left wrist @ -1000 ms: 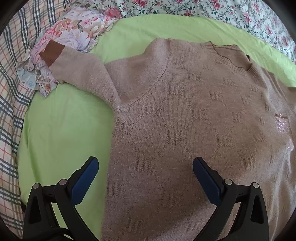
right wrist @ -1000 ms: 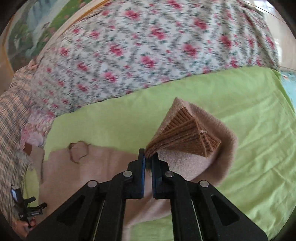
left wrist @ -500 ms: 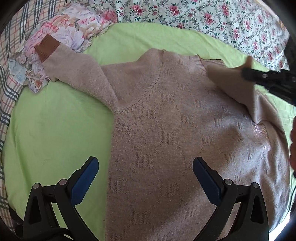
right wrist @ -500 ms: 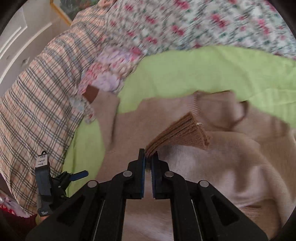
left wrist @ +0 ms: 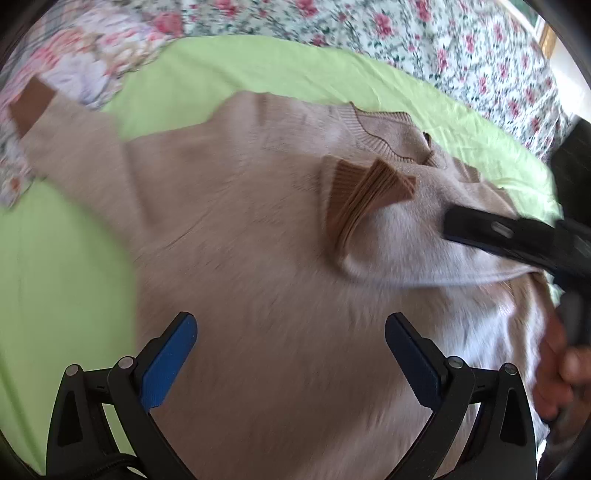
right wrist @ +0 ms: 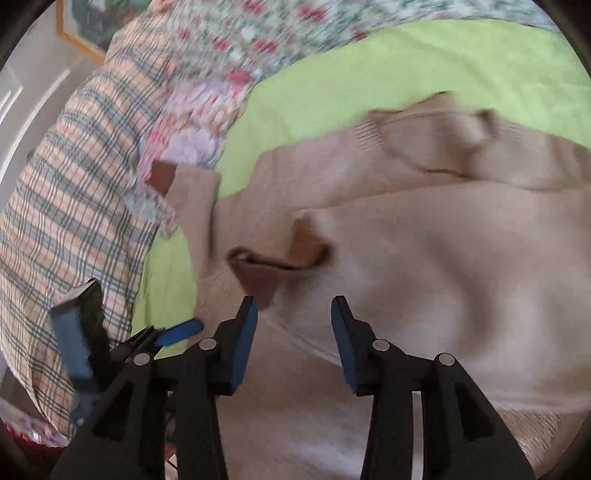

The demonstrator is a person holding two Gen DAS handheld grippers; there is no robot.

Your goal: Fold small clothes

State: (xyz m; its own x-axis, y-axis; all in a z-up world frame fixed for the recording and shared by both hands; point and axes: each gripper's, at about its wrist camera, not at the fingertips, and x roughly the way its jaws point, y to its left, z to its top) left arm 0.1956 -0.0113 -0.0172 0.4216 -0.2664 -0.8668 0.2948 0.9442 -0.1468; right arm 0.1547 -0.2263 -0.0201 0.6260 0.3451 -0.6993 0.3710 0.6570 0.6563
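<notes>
A tan knit sweater [left wrist: 258,258] lies flat on a green sheet [left wrist: 66,258]. Its right sleeve is folded across the chest, with the brown ribbed cuff [left wrist: 365,192] lying near the collar [left wrist: 388,144]. The cuff also shows in the right wrist view [right wrist: 273,266], just ahead of my right gripper [right wrist: 293,314], which is open and empty. The other sleeve stretches left, its brown cuff [left wrist: 31,103] on a floral cloth. My left gripper [left wrist: 290,328] is open and empty above the sweater's lower body. The right gripper [left wrist: 498,236] enters the left wrist view from the right.
A floral quilt [left wrist: 406,40] lies beyond the green sheet. A plaid blanket [right wrist: 62,206] lies to the left. A pastel floral cloth [left wrist: 85,62] sits under the left sleeve's cuff. A framed picture [right wrist: 88,29] hangs on the wall.
My right gripper carried the sleeve cuff across the sweater, opened and let it drop on the chest. The left gripper stayed open and shifted slightly.
</notes>
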